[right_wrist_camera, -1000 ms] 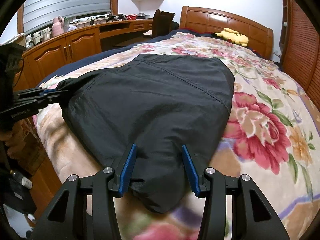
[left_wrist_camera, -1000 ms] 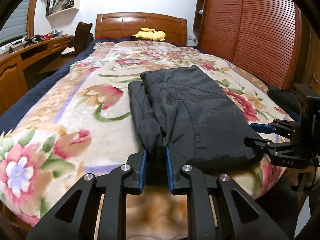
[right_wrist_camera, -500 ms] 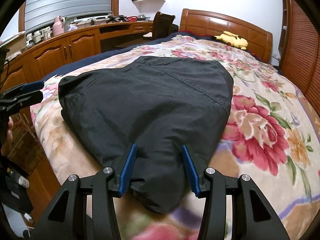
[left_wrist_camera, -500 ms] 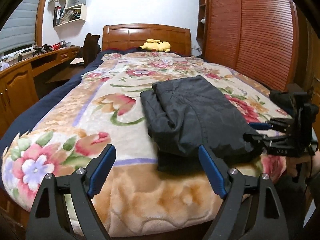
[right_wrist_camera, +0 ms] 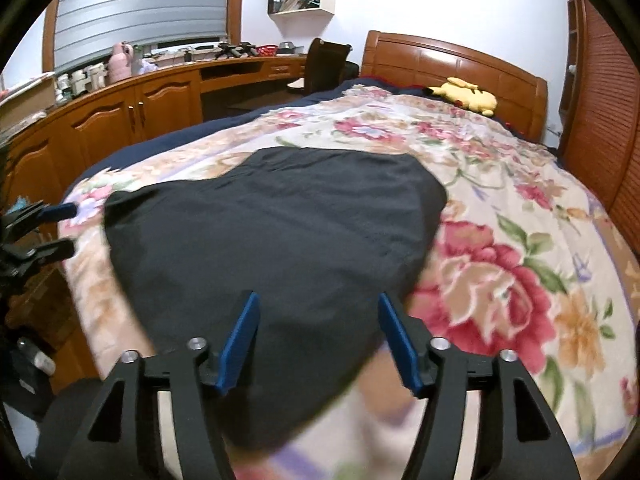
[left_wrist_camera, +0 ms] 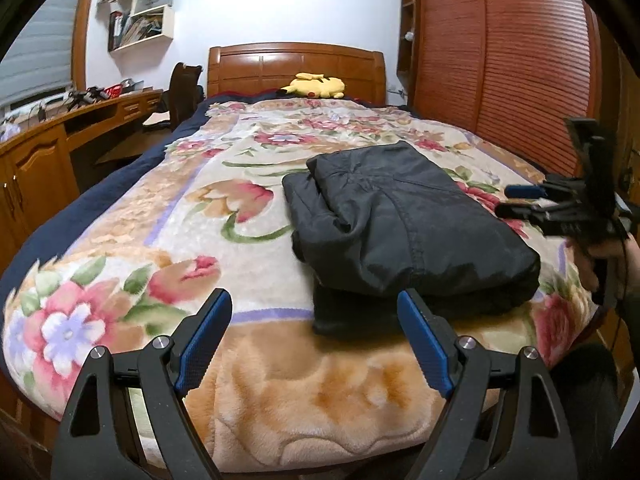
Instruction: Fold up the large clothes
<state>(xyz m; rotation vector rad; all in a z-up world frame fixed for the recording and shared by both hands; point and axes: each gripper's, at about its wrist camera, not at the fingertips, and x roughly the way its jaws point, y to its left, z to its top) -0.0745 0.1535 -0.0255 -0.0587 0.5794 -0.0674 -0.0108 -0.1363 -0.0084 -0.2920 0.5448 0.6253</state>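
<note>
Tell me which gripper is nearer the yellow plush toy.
Neither clearly: the left gripper and right gripper both hang at the bed's foot; the plush toy lies by the headboard.

I'm looking at a black garment (left_wrist_camera: pixel 404 232) lying on a cream blanket (left_wrist_camera: pixel 168 240) blooming with pink and red flowers; my pads (left_wrist_camera: pixel 204 336) are showing blue, the plush toy (left_wrist_camera: pixel 314 85) yellow.

A wooden headboard (left_wrist_camera: pixel 296 62) meets the white wall (left_wrist_camera: pixel 280 4), louvred wardrobe doors (left_wrist_camera: pixel 500 60) right, curved desk (right_wrist_camera: pixel 160 84) left.
</note>
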